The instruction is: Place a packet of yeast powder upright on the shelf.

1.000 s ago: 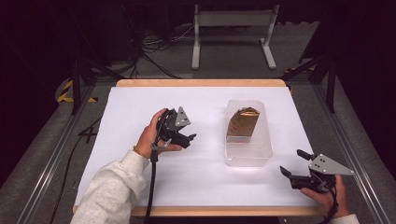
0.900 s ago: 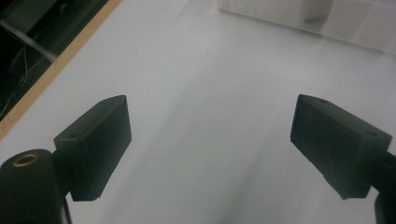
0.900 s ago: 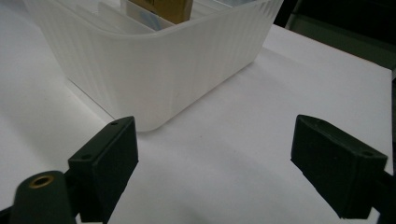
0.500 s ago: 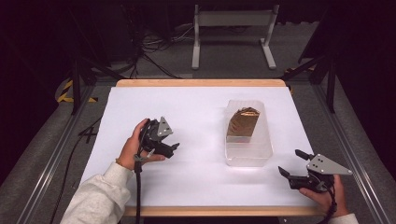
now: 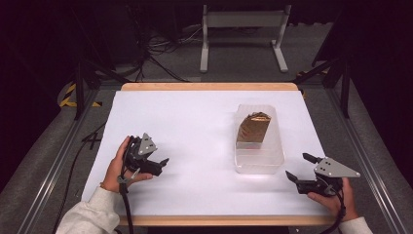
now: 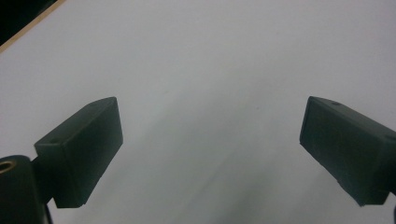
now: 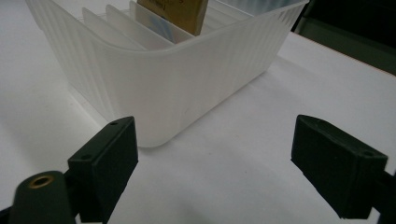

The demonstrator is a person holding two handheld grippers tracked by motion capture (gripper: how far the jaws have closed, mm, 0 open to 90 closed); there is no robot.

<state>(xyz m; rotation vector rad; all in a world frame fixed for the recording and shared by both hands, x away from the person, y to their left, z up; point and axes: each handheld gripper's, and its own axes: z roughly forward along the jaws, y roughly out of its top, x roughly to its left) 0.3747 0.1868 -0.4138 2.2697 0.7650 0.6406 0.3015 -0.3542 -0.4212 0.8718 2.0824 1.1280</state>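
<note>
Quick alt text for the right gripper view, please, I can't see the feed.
A translucent plastic bin with dividers sits on the white table just beyond the open right claw. A brown packet stands upright inside the bin.

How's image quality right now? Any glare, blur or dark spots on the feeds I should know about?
High view: the white table is evenly lit, its surroundings nearly black; the clear bin and the brown packet in it read fine. Left gripper view: soft, with bare white surface between the left gripper jaws. Right gripper view: the right gripper jaws look slightly blurred, and the bin wall is translucent with no harsh glare.
</note>
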